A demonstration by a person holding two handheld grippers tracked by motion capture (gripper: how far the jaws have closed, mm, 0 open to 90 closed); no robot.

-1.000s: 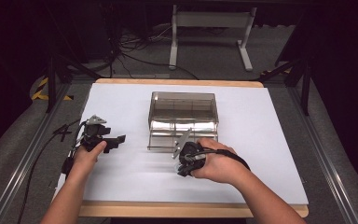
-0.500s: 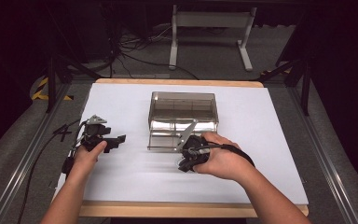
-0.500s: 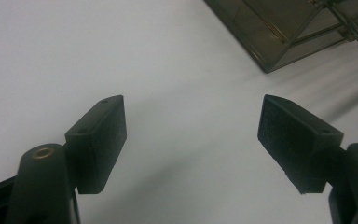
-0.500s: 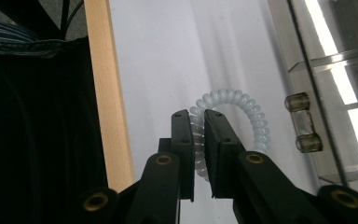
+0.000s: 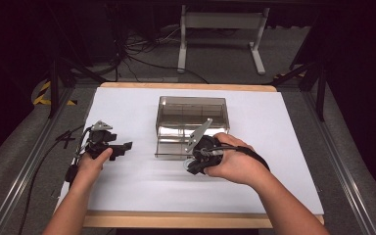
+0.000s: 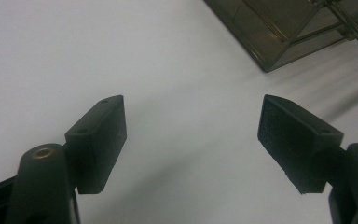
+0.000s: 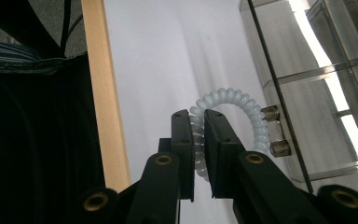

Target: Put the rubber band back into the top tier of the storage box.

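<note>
Fingers point(image 7: 221, 149) of the right gripper point(image 7: 199, 122) are clamped on a pale coiled hair tie point(image 7: 228, 100), held just in front of the smoky clear plastic box point(image 5: 192, 122) at mid-bench point(image 5: 127, 103). To do this step well, I judge the grip should stay firm on the coil's near side (it is springy and could slip), lifting until the loop clears the box's front wall before moving over a compartment. Left gripper point(image 6: 191, 135) hovers over bare bench beside the box, its fingers wide apart with nothing between them; it could steady the box if it shifts.
</note>
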